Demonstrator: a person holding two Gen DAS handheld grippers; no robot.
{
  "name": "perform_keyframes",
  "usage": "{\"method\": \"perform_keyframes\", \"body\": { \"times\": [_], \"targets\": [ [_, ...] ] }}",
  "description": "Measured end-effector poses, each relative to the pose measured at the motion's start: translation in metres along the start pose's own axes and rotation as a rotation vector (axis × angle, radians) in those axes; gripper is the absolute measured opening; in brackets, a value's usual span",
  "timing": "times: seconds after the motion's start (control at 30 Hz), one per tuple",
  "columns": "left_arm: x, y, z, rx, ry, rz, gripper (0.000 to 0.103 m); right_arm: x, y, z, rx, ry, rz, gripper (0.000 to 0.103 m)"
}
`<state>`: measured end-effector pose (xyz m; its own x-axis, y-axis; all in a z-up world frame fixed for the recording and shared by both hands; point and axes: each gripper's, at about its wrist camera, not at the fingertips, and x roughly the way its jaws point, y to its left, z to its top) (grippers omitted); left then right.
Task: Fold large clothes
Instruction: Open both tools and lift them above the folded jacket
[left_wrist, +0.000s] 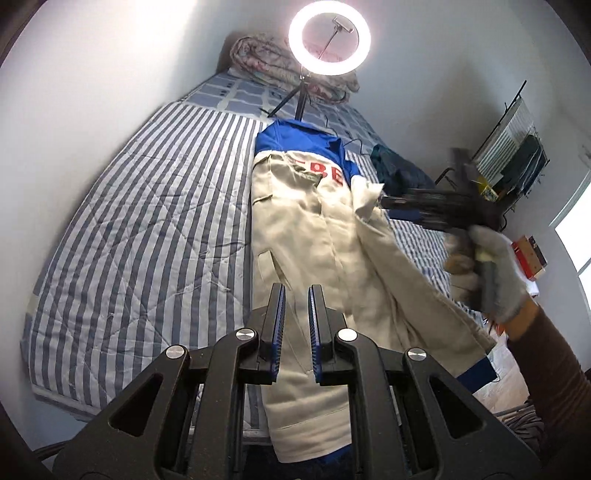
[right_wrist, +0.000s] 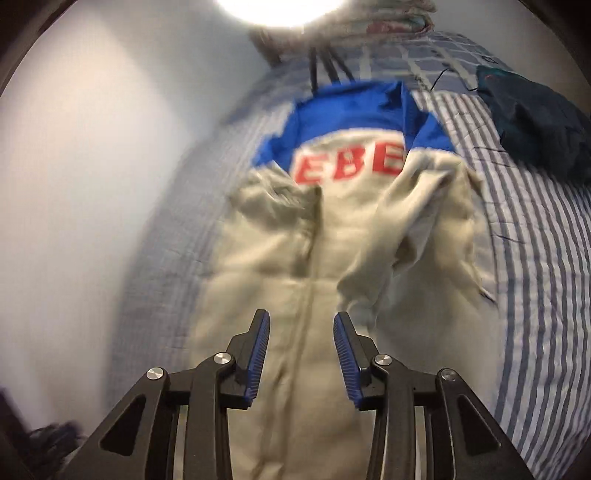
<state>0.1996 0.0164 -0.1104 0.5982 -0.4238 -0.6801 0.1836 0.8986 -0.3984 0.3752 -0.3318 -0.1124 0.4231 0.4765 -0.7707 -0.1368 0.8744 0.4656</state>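
Left gripper (left_wrist: 297, 291): lower centre of the left wrist view; the two blue-padded fingers stand nearly together with a narrow gap, and nothing is held between them.
Right gripper (right_wrist: 301, 319): lower centre of the right wrist view; fingers apart, no cloth between them. In the left wrist view it appears blurred at the right of the frame, with its tips just beside a raised fold of cloth; whether they touch cannot be told.
Gloved hand (left_wrist: 491, 273): right edge of the left wrist view, in a grey glove, wrapped around the right gripper's handle; a brown sleeve (left_wrist: 550, 369) runs off to the lower right.
Jacket (left_wrist: 295, 229): cream body with a blue collar and shoulder band and red letters; it lies lengthwise down the centre of both views, collar toward the top. Its left side is folded in over the body; one sleeve with a blue cuff trails toward the lower right of the left wrist view.
Bed (left_wrist: 147, 206): blue and white striped cover, under the jacket.
Ring light (left_wrist: 328, 38): lit, on a tripod, top centre.
Rolled blanket (left_wrist: 258, 55): top of the frame, behind the light.
Dark garment (right_wrist: 532, 122): bunched, upper right of the right wrist view, apart from the jacket.
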Motion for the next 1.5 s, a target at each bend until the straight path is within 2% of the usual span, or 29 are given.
{"method": "perform_keyframes", "body": {
  "times": [0.07,0.1,0.13,0.2,0.3,0.37,0.47,0.57,0.6,0.63,0.7,0.73,0.83,0.9,0.97,1.0,1.03,1.1,1.13,1.27,1.4,1.5],
  "targets": [
    [-0.003,-0.003,0.000,0.005,-0.002,-0.010,0.009,-0.029,0.000,-0.010,-0.015,-0.028,0.011,0.039],
    [-0.005,-0.006,-0.001,0.009,-0.001,-0.019,0.009,-0.049,-0.005,-0.022,-0.027,-0.037,0.014,0.046],
    [-0.006,-0.009,-0.001,0.016,0.000,-0.025,0.009,-0.066,-0.011,-0.036,-0.044,-0.038,0.007,0.058],
    [-0.006,-0.016,-0.002,0.037,0.000,-0.032,0.009,-0.090,-0.023,-0.060,-0.070,-0.045,-0.028,0.067],
    [-0.005,-0.024,-0.003,0.053,0.005,-0.045,0.009,-0.117,-0.045,-0.103,-0.064,-0.028,-0.046,0.071],
    [-0.005,-0.028,-0.004,0.056,0.008,-0.055,0.009,-0.127,-0.057,-0.130,-0.039,-0.013,-0.030,0.076],
    [-0.004,-0.035,-0.005,0.070,0.006,-0.056,0.009,-0.138,-0.060,-0.173,-0.022,-0.009,0.006,0.079],
    [-0.002,-0.040,-0.005,0.070,0.009,-0.068,0.009,-0.130,-0.051,-0.195,-0.076,0.019,-0.098,0.080],
    [-0.003,-0.043,-0.005,0.074,0.005,-0.067,0.009,-0.125,-0.048,-0.202,-0.099,0.030,-0.135,0.076],
    [-0.003,-0.044,-0.005,0.078,0.000,-0.063,0.009,-0.120,-0.046,-0.205,-0.110,0.039,-0.151,0.053],
    [-0.005,-0.047,-0.005,0.091,-0.015,-0.052,0.009,-0.111,-0.042,-0.210,-0.113,0.053,-0.155,0.019],
    [-0.006,-0.048,-0.005,0.094,-0.021,-0.047,0.009,-0.111,-0.038,-0.211,-0.107,0.042,-0.137,0.015],
    [-0.008,-0.045,-0.005,0.088,-0.025,-0.043,0.009,-0.105,-0.010,-0.215,-0.165,0.031,-0.092,0.012],
    [-0.007,-0.042,-0.006,0.082,-0.020,-0.039,0.009,-0.093,0.013,-0.220,-0.217,0.057,-0.049,0.012],
    [-0.006,-0.039,-0.008,0.074,-0.011,-0.035,0.009,-0.074,0.031,-0.229,-0.247,0.117,-0.009,0.020],
    [-0.005,-0.037,-0.009,0.070,-0.006,-0.033,0.009,-0.062,0.036,-0.233,-0.253,0.155,0.020,0.034],
    [-0.005,-0.035,-0.010,0.068,-0.003,-0.029,0.009,-0.054,0.040,-0.238,-0.248,0.184,0.060,0.042],
    [-0.005,-0.030,-0.011,0.064,0.001,-0.019,0.009,-0.039,0.046,-0.245,-0.237,0.236,0.157,0.042],
    [-0.005,-0.027,-0.012,0.060,0.003,-0.017,0.009,-0.039,0.047,-0.247,-0.240,0.240,0.164,0.042],
    [0.001,-0.018,-0.018,0.031,0.040,-0.033,0.009,-0.061,0.037,-0.238,-0.230,0.162,0.151,0.042],
    [0.008,-0.026,-0.024,0.050,0.074,-0.046,0.009,-0.088,0.017,-0.209,-0.211,0.039,0.069,0.042],
    [0.008,-0.037,-0.020,0.076,0.066,-0.051,0.009,-0.104,0.008,-0.178,-0.242,-0.021,0.001,0.035]
  ]
}}
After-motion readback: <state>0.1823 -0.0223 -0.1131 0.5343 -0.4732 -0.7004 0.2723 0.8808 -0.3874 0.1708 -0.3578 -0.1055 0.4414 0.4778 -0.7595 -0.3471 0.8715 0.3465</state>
